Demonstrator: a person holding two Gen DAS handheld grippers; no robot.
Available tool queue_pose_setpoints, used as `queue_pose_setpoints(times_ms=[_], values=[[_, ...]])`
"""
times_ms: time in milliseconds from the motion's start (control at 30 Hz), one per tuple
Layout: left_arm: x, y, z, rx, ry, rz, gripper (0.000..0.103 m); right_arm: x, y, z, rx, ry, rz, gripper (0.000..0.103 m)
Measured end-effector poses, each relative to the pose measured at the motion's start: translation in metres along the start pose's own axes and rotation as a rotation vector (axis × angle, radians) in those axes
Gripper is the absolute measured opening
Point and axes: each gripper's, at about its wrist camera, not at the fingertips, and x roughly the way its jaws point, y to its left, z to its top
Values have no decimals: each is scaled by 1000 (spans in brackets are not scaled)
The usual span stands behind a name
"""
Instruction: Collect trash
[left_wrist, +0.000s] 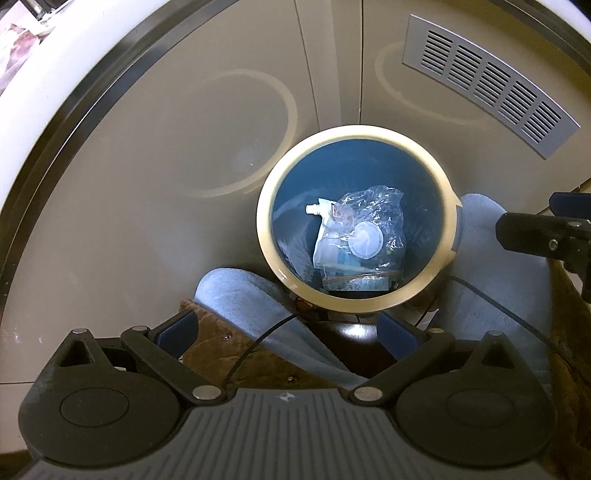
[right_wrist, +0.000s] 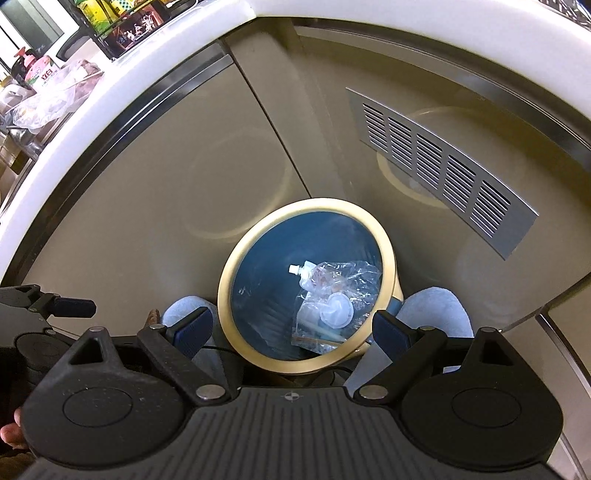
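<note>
A round bin (left_wrist: 264, 218) (right_wrist: 225, 284) with a cream rim and blue inside stands on the floor against a beige cabinet. Inside lie a crumpled clear plastic bag (left_wrist: 373, 206) (right_wrist: 354, 275), a white spouted pouch (left_wrist: 321, 221) (right_wrist: 303, 275) and a round white lid (left_wrist: 365, 240) (right_wrist: 336, 314). My left gripper (left_wrist: 286, 330) hangs open above the bin's near edge, nothing between its fingers. My right gripper (right_wrist: 291, 326) is also open and empty, over the bin's near rim. The right gripper's finger shows at the left wrist view's right edge.
Two pale blue slippers (left_wrist: 236, 291) (left_wrist: 491, 236) flank the bin, with brown trouser legs. A metal vent grille (left_wrist: 487, 81) (right_wrist: 439, 166) sits in the cabinet front. A white countertop edge (right_wrist: 110, 85) runs above, with bottles and a plastic bag (right_wrist: 48, 99) on it.
</note>
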Motion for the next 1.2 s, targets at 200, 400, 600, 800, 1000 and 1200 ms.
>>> queue_pose_setpoints(times_ms=[200, 400, 600, 800, 1000, 1200], values=[[3, 0, 0, -5, 2, -9, 103, 2, 2, 1, -2, 8, -7, 94], [4, 0, 1, -10, 5, -9, 103, 4, 3, 1, 0, 17, -7, 94], [5, -1, 1, -10, 9, -9, 103, 4, 3, 1, 3, 20, -5, 94], [5, -2, 2, -4, 11, -6, 103, 5, 1, 1, 14, 23, 0, 94], [6, -2, 2, -1, 17, -6, 103, 10, -1, 1, 30, 41, 5, 94], [7, -2, 4, 3, 26, -8, 103, 11, -2, 1, 38, 45, 10, 94]])
